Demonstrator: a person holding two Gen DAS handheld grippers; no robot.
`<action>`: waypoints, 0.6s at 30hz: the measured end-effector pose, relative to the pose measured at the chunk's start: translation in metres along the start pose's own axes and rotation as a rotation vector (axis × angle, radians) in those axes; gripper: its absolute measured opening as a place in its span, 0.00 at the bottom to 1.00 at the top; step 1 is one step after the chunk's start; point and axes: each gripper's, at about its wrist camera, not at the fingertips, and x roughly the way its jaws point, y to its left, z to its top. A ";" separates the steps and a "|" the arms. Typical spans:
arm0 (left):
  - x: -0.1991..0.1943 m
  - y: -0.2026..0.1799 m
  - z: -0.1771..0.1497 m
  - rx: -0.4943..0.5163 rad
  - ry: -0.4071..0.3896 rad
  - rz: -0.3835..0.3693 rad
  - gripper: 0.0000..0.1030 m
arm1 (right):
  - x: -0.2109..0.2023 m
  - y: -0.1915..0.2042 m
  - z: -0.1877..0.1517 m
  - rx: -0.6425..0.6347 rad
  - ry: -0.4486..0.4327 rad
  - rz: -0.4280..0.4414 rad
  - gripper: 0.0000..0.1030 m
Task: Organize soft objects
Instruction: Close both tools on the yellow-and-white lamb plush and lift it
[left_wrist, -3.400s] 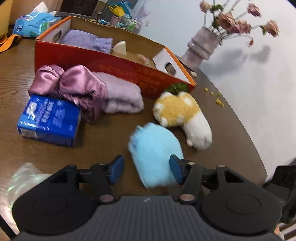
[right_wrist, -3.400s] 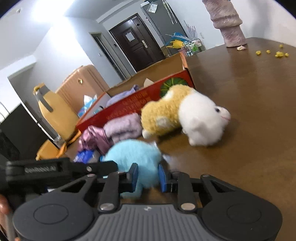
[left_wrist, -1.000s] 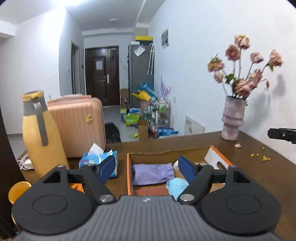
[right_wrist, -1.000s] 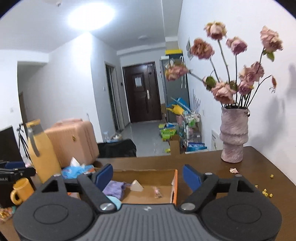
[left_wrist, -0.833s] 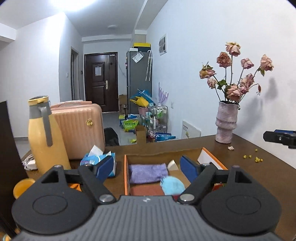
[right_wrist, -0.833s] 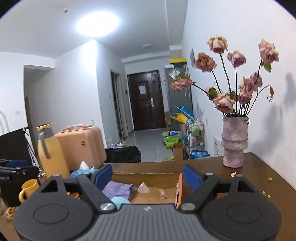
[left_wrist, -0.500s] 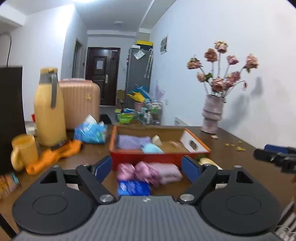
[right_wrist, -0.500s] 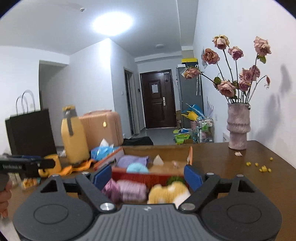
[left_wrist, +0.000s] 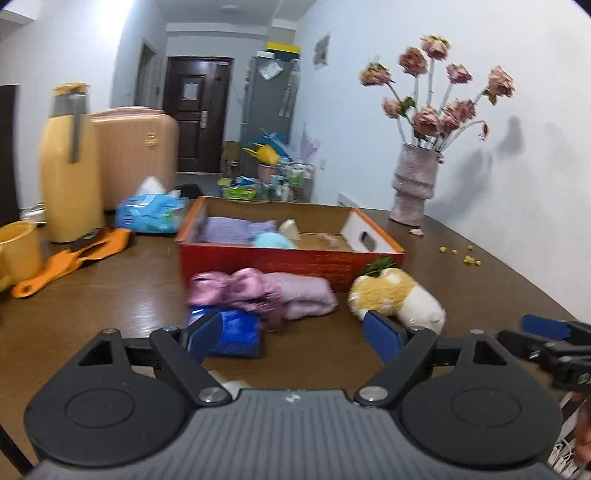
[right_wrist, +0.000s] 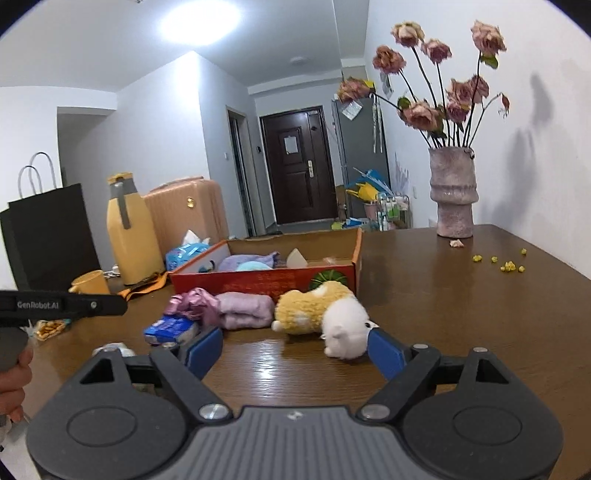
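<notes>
A red cardboard box (left_wrist: 291, 263) (right_wrist: 258, 282) holds a purple cloth (left_wrist: 231, 225) and a light blue fluffy item (left_wrist: 271, 240) (right_wrist: 251, 266). In front of it lie a shiny pink cloth (left_wrist: 236, 286) (right_wrist: 194, 304), a folded lilac towel (left_wrist: 306, 295) (right_wrist: 245, 308), a blue packet (left_wrist: 238, 332) (right_wrist: 170, 328) and a yellow and white plush toy (left_wrist: 397, 299) (right_wrist: 325, 308). My left gripper (left_wrist: 293, 338) is open and empty, hovering before the pile. My right gripper (right_wrist: 295, 350) is open and empty, with the plush toy's white end near its right finger (right_wrist: 384, 352).
On the brown table (right_wrist: 461, 314) stand a vase of dried roses (left_wrist: 413, 188) (right_wrist: 452, 192), a yellow jug (left_wrist: 70, 166) (right_wrist: 133, 232), a yellow mug (right_wrist: 90, 282), a tissue pack (left_wrist: 151, 212) and an orange item (left_wrist: 70, 256). Yellow crumbs (right_wrist: 506, 264) lie at the right.
The blue fluffy item, on the table 3.4 s ago with the right gripper closing on it, now lies in the box. Both grippers have pulled back and lowered toward the pile.
</notes>
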 end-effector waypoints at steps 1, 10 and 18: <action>0.012 -0.006 0.002 -0.001 0.016 -0.004 0.82 | 0.014 -0.007 0.001 0.010 0.023 -0.009 0.83; 0.126 -0.057 0.007 0.075 0.119 -0.064 0.79 | 0.121 -0.040 0.005 -0.010 0.201 -0.125 0.81; 0.170 -0.058 0.002 0.086 0.171 -0.105 0.79 | 0.146 -0.046 0.006 -0.015 0.218 -0.029 0.59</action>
